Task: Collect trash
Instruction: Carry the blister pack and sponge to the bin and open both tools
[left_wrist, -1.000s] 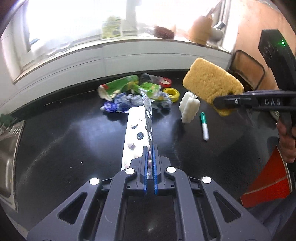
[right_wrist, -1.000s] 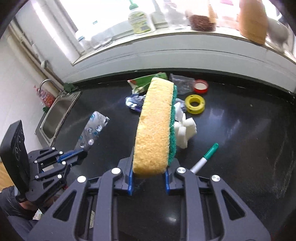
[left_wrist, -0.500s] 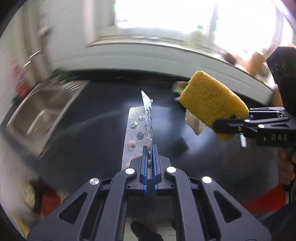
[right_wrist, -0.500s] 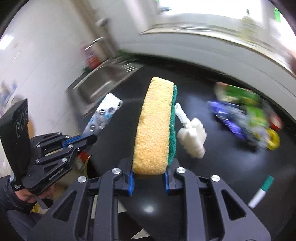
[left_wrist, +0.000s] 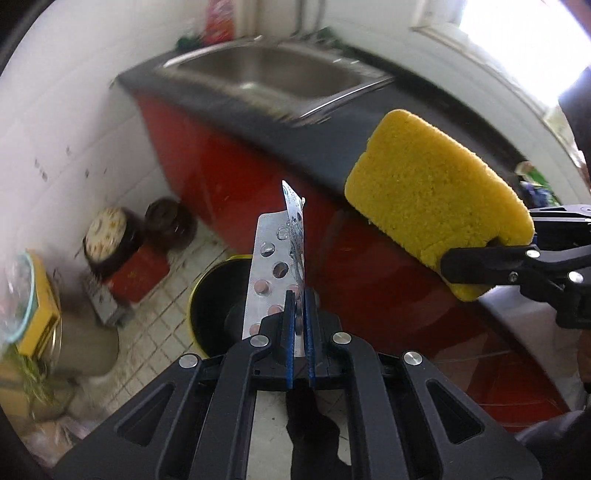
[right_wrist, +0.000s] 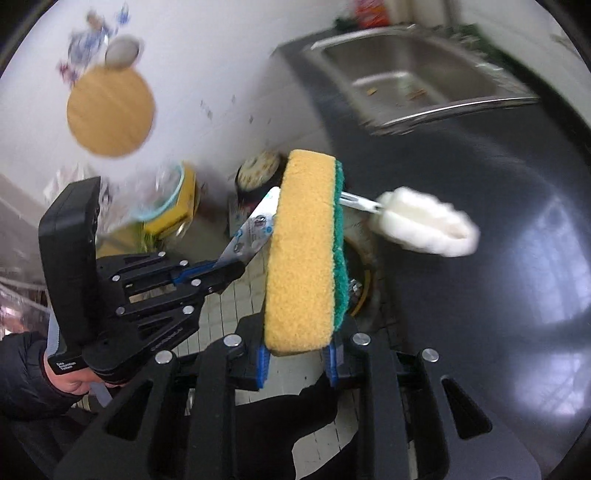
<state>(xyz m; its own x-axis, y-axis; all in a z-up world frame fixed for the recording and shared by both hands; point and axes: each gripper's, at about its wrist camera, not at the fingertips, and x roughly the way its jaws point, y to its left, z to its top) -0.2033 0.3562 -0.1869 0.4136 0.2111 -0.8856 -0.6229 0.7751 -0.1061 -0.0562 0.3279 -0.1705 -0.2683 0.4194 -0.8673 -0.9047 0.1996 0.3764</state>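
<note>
Left wrist view: left gripper (left_wrist: 300, 328) pinches a blister pack (left_wrist: 275, 273), which stands up from the jaws above a yellow-rimmed bin (left_wrist: 207, 295) on the tiled floor.
Right wrist view: right gripper (right_wrist: 298, 363) clamps a sponge (right_wrist: 303, 251) on edge, green side right, beside the counter (right_wrist: 480, 258).
Sink (left_wrist: 280, 77): set in the counter, beyond both tools.
White brush (right_wrist: 424, 225): on the counter, behind the sponge.
Red cabinet (left_wrist: 258, 177): under the counter.

Sink (left_wrist: 280, 77) motion-blurred; bin (left_wrist: 207, 306) mostly hidden behind blister pack (left_wrist: 269, 273); wall items (right_wrist: 107, 62) smeared.
</note>
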